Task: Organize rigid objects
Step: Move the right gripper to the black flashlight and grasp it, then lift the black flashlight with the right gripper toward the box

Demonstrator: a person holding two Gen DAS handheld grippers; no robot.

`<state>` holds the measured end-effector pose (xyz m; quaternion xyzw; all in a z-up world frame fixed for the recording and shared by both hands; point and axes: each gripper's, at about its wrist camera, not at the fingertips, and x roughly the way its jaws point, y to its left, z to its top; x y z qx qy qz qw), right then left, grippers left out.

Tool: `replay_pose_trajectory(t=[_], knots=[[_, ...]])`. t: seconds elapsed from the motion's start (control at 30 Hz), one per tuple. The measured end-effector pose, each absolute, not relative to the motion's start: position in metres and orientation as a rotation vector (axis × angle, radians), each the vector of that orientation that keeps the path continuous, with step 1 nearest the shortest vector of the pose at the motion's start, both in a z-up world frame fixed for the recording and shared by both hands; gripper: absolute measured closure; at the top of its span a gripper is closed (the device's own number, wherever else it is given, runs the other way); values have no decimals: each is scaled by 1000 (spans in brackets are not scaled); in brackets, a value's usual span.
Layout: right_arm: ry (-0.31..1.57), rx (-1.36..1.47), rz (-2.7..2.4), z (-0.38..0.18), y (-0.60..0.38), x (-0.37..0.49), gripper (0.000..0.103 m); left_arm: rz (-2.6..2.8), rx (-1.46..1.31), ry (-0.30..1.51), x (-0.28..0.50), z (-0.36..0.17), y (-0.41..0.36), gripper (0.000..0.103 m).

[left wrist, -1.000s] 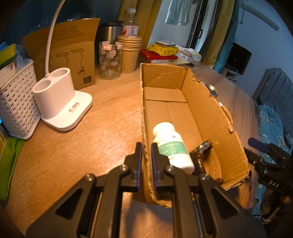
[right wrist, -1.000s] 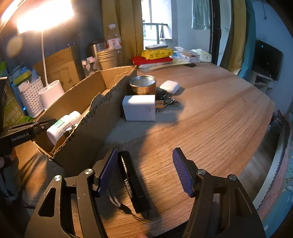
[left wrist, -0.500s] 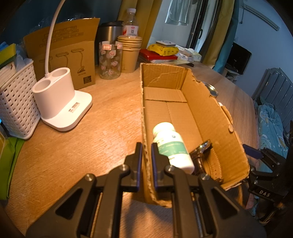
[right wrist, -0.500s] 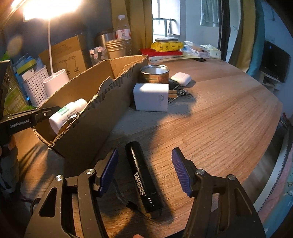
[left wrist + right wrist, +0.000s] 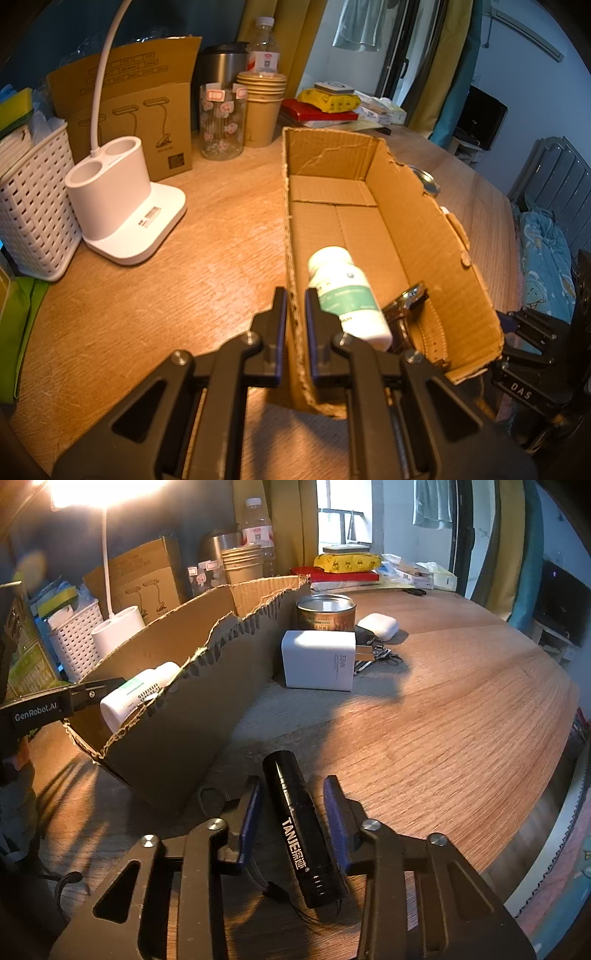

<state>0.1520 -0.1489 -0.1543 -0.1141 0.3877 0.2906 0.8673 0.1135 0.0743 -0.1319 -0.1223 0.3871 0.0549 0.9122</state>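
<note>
- Tabletop [image 5: 443, 716]: wood-grain surface, carries every item listed; lit warm by a desk lamp [image 5: 125, 206] at its far left.
- Cardboard box [image 5: 424, 236]: open-topped, torn rim, the receiving container. Holds a white pill bottle [image 5: 347, 291] lying on its side and a wristwatch with brown strap [image 5: 413, 306] beside it.
- Left tongs [image 5: 294, 325]: clenched on the box's near side wall, one pad outside, one inside; position unchanged from a second ago, steadying the box.
- Right tongs [image 5: 293, 812]: a second ago wide apart with the flashlight off-centre against the left pad; now straddling it squarely, jaws closing, narrow gaps visible on both sides, so no grip yet.
- White charger block [image 5: 319, 661], tin can [image 5: 325, 609], earbud case [image 5: 378, 626], keys [image 5: 376, 653]: outside the box, near its far end, unsorted.
- Black flashlight [image 5: 303, 827]: lies on the tabletop just beside the box's outer wall, lanyard trailing. Judged next for the box; a lift over the ragged rim follows once the pads seat.
</note>
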Motion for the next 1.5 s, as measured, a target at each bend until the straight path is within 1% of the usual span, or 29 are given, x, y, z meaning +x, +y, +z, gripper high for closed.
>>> replay_pose_trajectory(t=[0.07,0.4,0.97,1.5], knots=[[812,-234,611,-154,-150,152,78,113,-252,798,113,-132,74,93],[788,-240,610,-154,-151,148,81,113,-251,797,114,-132,75,93],[717,-194,559,-116,-160,152,81,114,-251,797,113,-132,74,93],[592,-207,577,-65,-142,151,81,126,-232,787,112,-130,70,93]])
